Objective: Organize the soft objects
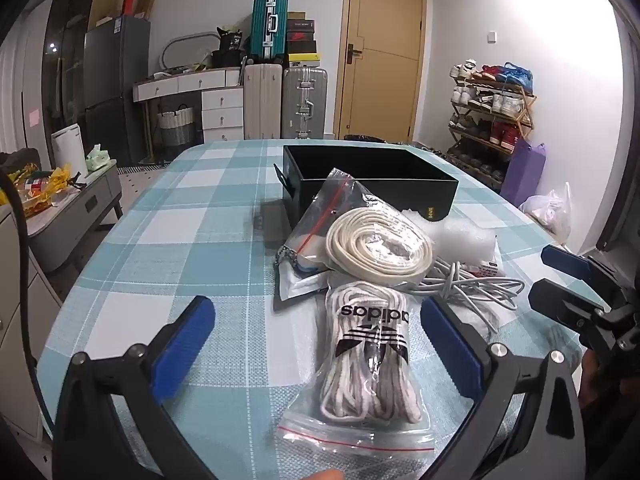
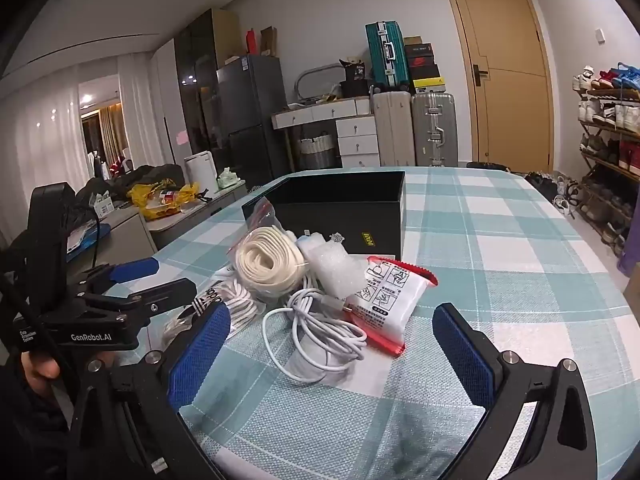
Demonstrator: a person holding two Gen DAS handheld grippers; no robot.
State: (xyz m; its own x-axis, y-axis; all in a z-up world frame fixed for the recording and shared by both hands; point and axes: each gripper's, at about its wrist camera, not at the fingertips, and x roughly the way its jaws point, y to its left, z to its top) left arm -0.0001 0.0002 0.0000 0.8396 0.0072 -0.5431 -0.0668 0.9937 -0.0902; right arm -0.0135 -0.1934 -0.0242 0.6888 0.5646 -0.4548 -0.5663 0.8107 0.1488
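A clear adidas bag of white laces lies on the checked table between the open fingers of my left gripper. Behind it a bag with a cream lace coil leans by the open black box. In the right wrist view my open, empty right gripper faces a white cable coil, a red-and-white packet, bubble wrap, the cream coil and the box. The left gripper shows at left there; the right gripper at right in the left view.
The teal checked tablecloth covers the table, with its edge near on the left. Suitcases, a door and a shoe rack stand beyond the table.
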